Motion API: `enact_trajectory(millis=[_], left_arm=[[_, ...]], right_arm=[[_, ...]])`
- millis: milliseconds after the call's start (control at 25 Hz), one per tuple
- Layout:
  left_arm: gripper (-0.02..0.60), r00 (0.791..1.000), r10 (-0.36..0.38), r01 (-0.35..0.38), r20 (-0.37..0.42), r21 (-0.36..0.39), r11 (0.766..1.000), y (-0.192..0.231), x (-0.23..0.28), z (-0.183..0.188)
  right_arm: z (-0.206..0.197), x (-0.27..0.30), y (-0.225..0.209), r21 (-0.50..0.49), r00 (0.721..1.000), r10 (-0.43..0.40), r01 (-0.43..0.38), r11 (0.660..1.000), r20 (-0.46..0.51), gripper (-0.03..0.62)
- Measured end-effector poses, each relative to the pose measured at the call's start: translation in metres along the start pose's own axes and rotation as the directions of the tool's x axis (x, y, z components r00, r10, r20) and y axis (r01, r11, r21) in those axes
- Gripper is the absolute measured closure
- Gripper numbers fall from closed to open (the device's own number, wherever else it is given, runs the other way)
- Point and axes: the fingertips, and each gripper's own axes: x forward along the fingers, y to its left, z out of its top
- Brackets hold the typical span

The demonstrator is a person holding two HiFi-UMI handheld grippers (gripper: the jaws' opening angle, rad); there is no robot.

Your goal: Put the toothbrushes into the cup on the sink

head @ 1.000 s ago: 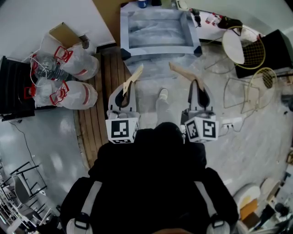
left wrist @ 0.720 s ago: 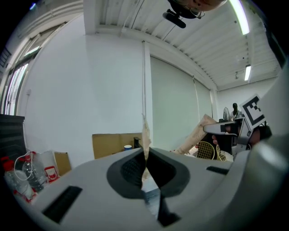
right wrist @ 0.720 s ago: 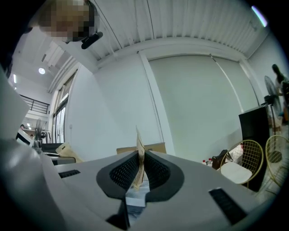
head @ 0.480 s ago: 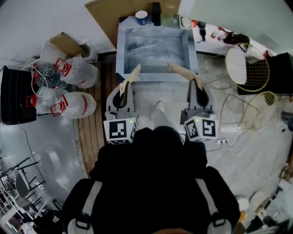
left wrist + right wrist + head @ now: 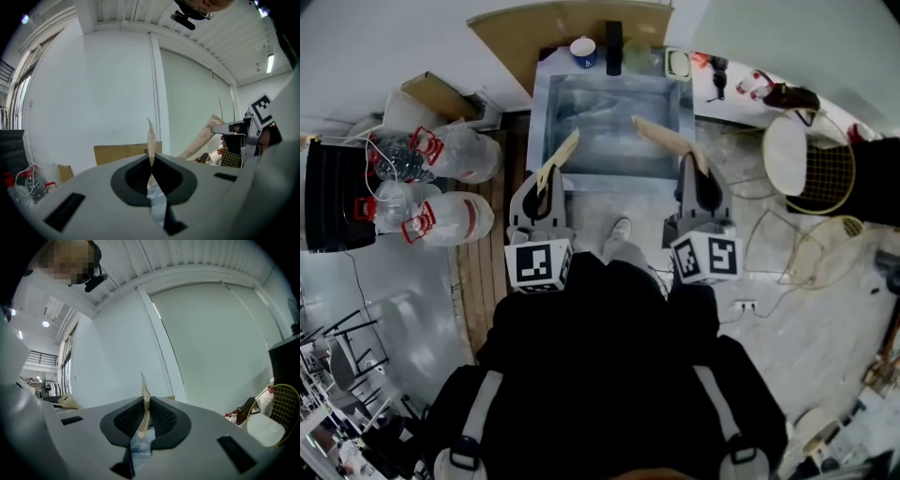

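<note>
The steel sink (image 5: 546,112) lies ahead of me in the head view. A blue-and-white cup (image 5: 582,51) stands on its back rim beside a black upright object (image 5: 613,47). My left gripper (image 5: 549,180) is shut on a tan wrapped toothbrush (image 5: 562,156) that points up over the sink's front left edge. My right gripper (image 5: 693,166) is shut on a second wrapped toothbrush (image 5: 664,137) slanting left over the basin. In the left gripper view the jaws (image 5: 151,161) pinch the wrapper (image 5: 151,137). The right gripper view shows its pads (image 5: 146,411) pressed on the wrapper (image 5: 144,391).
Clear bags of plastic bottles (image 5: 441,150) and a black crate (image 5: 333,197) stand to the left. A cardboard sheet (image 5: 553,23) leans behind the sink. A round white chair (image 5: 797,150) and wire frames (image 5: 820,244) stand to the right. My foot (image 5: 621,229) stands just before the sink.
I have stepped toward the sink: it sits lower in view and the cup on its back rim has come into sight. Both grippers still hold their toothbrushes, now over the basin's front.
</note>
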Motion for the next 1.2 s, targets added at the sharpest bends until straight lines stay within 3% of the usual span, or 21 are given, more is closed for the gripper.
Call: enact_trajectory(millis=[480, 680, 840, 1200], left_arm=[[0.578, 1.000, -0.014, 0.014, -0.003, -0.010, 1.000, 0.013, 0.039, 0.003], [0.578, 0.999, -0.039, 0.039, 0.007, 0.044, 0.998, 0.025, 0.057, 0.000], [0.578, 0.999, -0.040, 0.040, -0.003, 0.010, 0.999, 0.033, 0.072, 0.002], [0.578, 0.998, -0.064, 0.065, -0.016, 0.028, 0.998, 0.056, 0.110, 0.008]], right_arm=[[-0.003, 0.035, -0.011, -0.031, 0.999, -0.026, 0.026, 0.999, -0.025, 0.559], [-0.003, 0.050, -0.009, -0.028, 0.998, -0.050, 0.049, 0.998, -0.028, 0.559], [-0.002, 0.065, -0.006, -0.039, 0.998, -0.050, 0.049, 0.998, -0.026, 0.559], [-0.003, 0.097, -0.006, -0.047, 0.996, -0.080, 0.078, 0.996, -0.030, 0.559]])
